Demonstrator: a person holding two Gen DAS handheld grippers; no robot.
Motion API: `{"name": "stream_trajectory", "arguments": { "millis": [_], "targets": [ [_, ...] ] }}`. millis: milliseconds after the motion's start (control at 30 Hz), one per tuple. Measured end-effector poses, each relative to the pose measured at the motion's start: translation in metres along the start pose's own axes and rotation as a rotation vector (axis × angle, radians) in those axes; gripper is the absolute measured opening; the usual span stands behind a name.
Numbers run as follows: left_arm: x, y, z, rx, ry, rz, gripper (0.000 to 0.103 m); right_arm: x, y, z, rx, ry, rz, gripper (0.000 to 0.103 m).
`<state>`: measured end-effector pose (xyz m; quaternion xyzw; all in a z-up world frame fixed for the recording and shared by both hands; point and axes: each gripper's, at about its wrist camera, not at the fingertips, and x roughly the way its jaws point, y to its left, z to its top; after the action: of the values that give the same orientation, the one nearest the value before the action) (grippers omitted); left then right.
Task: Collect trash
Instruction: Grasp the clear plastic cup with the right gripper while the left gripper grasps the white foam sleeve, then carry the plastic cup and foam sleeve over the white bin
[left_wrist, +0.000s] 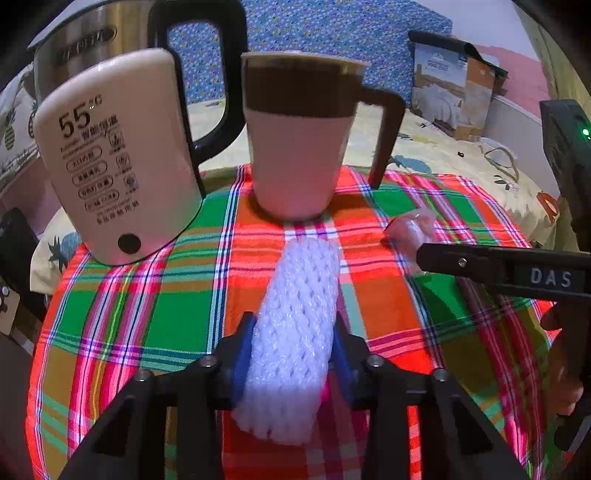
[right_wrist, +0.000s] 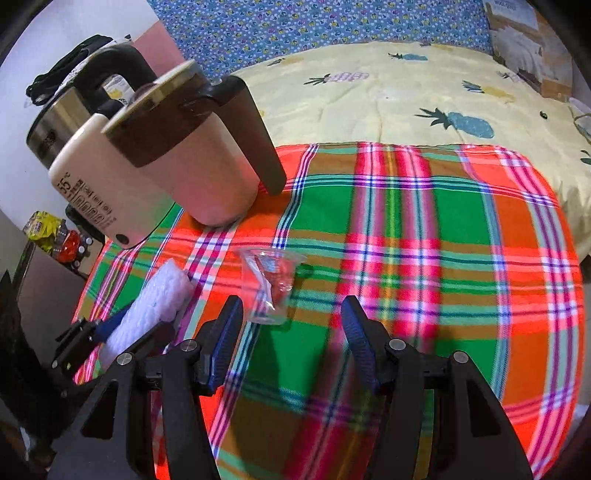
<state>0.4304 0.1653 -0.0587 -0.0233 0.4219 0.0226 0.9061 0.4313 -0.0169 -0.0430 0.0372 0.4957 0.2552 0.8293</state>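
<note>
With its blue pads pressed to both sides, the left gripper (left_wrist: 291, 354) is clamped on the white foam net sleeve (left_wrist: 295, 325), which lies lengthwise on the plaid cloth (left_wrist: 155, 317), pointing at the cream mug (left_wrist: 299, 147)! Over on the right, the right gripper (right_wrist: 291, 328) sits spread wide, nothing between its pads, with the crumpled clear plastic wrapper (right_wrist: 271, 280) on the cloth just ahead of its left finger. Beside the mug stands the cream kettle (left_wrist: 118, 158), and behind it all, the pineapple-print bedsheet (right_wrist: 388, 99).
</note>
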Motion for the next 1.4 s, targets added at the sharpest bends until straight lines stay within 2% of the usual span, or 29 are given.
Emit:
{"name": "stream_trajectory", "arguments": {
  "millis": [133,167,233,267,733,967,1400],
  "targets": [
    [0.001,0.003,0.002,-0.023,0.000,0.011,0.033,0.008,0.004,0.003,-0.015,-0.007,-0.011,0.057],
    [0.001,0.004,0.002,-0.025,-0.001,0.010,0.033,0.009,0.005,0.004,-0.015,-0.010,-0.013,0.054],
    [0.001,0.005,0.002,-0.026,-0.001,0.014,0.032,0.010,0.006,0.005,-0.016,-0.010,-0.022,0.042],
    [0.000,0.006,0.001,-0.026,-0.001,0.015,0.032,0.011,0.007,0.006,-0.021,-0.009,-0.027,0.033],
    [-0.027,0.005,-0.015,-0.074,-0.006,0.039,0.029,-0.021,0.003,-0.019,-0.035,-0.052,-0.064,0.032],
    [-0.062,-0.005,-0.033,-0.099,-0.018,0.069,0.028,-0.048,-0.003,-0.047,-0.038,-0.077,-0.074,0.032],
    [-0.139,-0.048,-0.084,-0.113,-0.091,0.050,0.028,-0.112,-0.009,-0.107,-0.026,-0.166,-0.073,0.032]
  ]
}}
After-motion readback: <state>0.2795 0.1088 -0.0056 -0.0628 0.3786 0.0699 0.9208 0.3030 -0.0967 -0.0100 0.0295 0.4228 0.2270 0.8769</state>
